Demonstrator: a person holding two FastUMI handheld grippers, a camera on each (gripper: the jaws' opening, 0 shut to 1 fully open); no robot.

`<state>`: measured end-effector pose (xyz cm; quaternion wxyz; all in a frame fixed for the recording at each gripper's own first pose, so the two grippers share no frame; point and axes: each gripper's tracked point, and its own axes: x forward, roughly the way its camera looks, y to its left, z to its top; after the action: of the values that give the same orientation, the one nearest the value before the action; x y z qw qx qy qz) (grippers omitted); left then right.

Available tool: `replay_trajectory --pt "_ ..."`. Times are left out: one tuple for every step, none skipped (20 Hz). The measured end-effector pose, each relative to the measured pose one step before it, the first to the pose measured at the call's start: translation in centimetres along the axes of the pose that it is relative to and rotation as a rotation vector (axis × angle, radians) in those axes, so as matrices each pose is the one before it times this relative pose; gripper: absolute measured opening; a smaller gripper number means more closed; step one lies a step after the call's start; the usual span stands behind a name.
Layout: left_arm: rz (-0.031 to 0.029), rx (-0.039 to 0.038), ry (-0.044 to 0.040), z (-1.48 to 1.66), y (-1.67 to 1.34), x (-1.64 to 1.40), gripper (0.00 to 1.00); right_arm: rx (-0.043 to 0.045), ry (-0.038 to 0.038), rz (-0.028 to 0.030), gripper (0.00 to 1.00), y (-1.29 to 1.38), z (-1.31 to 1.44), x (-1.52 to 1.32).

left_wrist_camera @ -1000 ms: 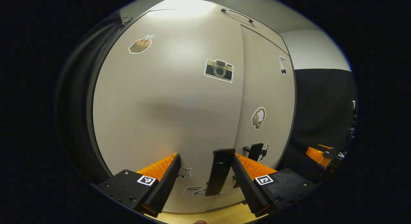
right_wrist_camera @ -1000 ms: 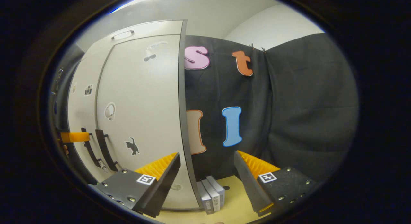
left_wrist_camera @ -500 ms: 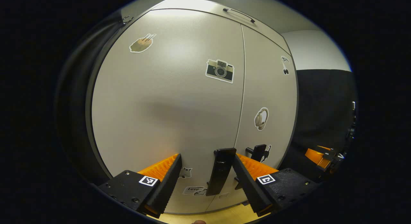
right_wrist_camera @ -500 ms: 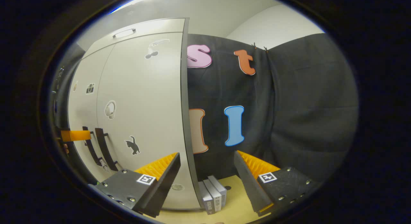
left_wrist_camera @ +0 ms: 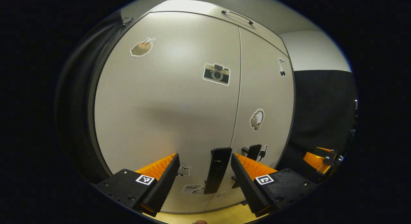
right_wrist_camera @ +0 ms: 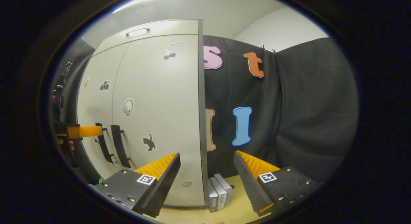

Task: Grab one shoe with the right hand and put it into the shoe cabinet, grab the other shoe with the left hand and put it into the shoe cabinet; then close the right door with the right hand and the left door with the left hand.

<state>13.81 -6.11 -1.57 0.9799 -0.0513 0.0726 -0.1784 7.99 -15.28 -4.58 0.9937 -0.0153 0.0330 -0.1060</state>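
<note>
The grey shoe cabinet has both doors shut, so its inside is hidden. In the left gripper view the left door (left_wrist_camera: 167, 105) and right door (left_wrist_camera: 265, 95) meet flush at the seam. My left gripper (left_wrist_camera: 204, 156) is open right at the doors. The left door's black handle (left_wrist_camera: 217, 170) stands between its fingers, nearer the right finger. The right door's handle (left_wrist_camera: 255, 151) is just beyond. In the right gripper view my right gripper (right_wrist_camera: 206, 154) is open and holds nothing, off the cabinet's right side edge (right_wrist_camera: 201, 121). The left gripper (right_wrist_camera: 85, 131) shows far left by the handles (right_wrist_camera: 119, 146).
A few grey box-like books (right_wrist_camera: 219, 192) stand on the yellow floor (right_wrist_camera: 237, 208) beside the cabinet's right corner. Black cloth wall (right_wrist_camera: 305, 121) hangs to the right of the cabinet. A drawer handle (left_wrist_camera: 237, 17) runs along the cabinet top. The right gripper (left_wrist_camera: 318, 159) shows at the far right.
The left door has gone from slightly ajar to flush with the right door. The cabinet has shifted rightward in the right gripper view.
</note>
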Motion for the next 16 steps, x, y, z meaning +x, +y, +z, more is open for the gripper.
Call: replay_trajectory --pt "0.00357 0.00492 -0.00701 0.406 -0.061 -0.761 0.96 -0.0057 -0.00429 0.01179 1.0 0.606 0.435 -0.488" --pt "0.00299 0.00472 -0.00397 0.444 -0.061 -0.758 0.95 -0.00599 -0.00618 0.0121 1.0 0.545 0.468 -0.542" --pt "0.00258 0.00152 -0.00795 0.439 -0.1 -0.856 0.95 -0.00558 -0.00946 0.01339 1.0 0.672 0.699 -0.53" --pt "0.00496 -0.00212 -0.00671 0.474 -0.093 -0.975 0.95 -0.00444 -0.01296 0.01421 1.0 0.631 0.754 -0.589" --pt "0.00666 0.00229 -0.00712 0.549 -0.001 -0.881 0.95 -0.00399 -0.01217 0.01328 1.0 0.731 0.855 -0.552" --pt "0.01096 0.00479 -0.00393 0.422 0.101 -0.958 0.95 -0.00186 -0.01014 0.01333 1.0 0.798 0.705 -0.618" --pt "0.00769 0.00608 -0.00277 0.472 0.061 -0.981 0.95 -0.00043 -0.00931 0.01487 1.0 0.799 0.792 -0.554" --pt "0.00462 0.00516 -0.00787 0.52 -0.077 -1.039 0.95 0.00011 -0.01125 0.01349 1.0 0.802 0.819 -0.603" --pt "0.00255 0.0026 -0.00957 0.561 -0.074 -0.929 0.95 0.00106 -0.0092 0.01167 1.0 0.768 0.797 -0.583" --pt "0.00144 0.00199 -0.00705 0.522 -0.078 -0.867 0.95 0.00224 -0.0088 0.01208 1.0 0.676 0.803 -0.709" --pt "0.00422 0.00457 -0.00817 0.451 -0.057 -0.98 0.94 0.00479 -0.01027 0.01052 1.0 0.682 0.805 -0.598" --pt "0.00485 0.00853 -0.00666 0.394 0.042 -0.756 0.94 0.00535 -0.00936 0.00721 1.0 0.504 0.708 -0.571" --pt "0.00809 0.01458 -0.00486 0.254 0.054 -0.845 0.94 0.00676 -0.0066 0.00612 1.0 0.517 0.61 -0.573" --pt "0.0076 0.01349 -0.0041 0.24 0.055 -0.753 0.95 0.00731 -0.0063 0.00414 1.0 0.44 0.534 -0.516" --pt "0.00197 0.00605 -0.00726 0.265 0.032 -0.583 0.95 0.0055 -0.00655 -0.00014 0.97 0.276 0.487 -0.509" --pt "-0.00034 -0.00295 -0.00603 0.227 -0.084 -0.627 0.94 0.00343 -0.00648 -0.002 0.97 0.189 0.379 -0.535"
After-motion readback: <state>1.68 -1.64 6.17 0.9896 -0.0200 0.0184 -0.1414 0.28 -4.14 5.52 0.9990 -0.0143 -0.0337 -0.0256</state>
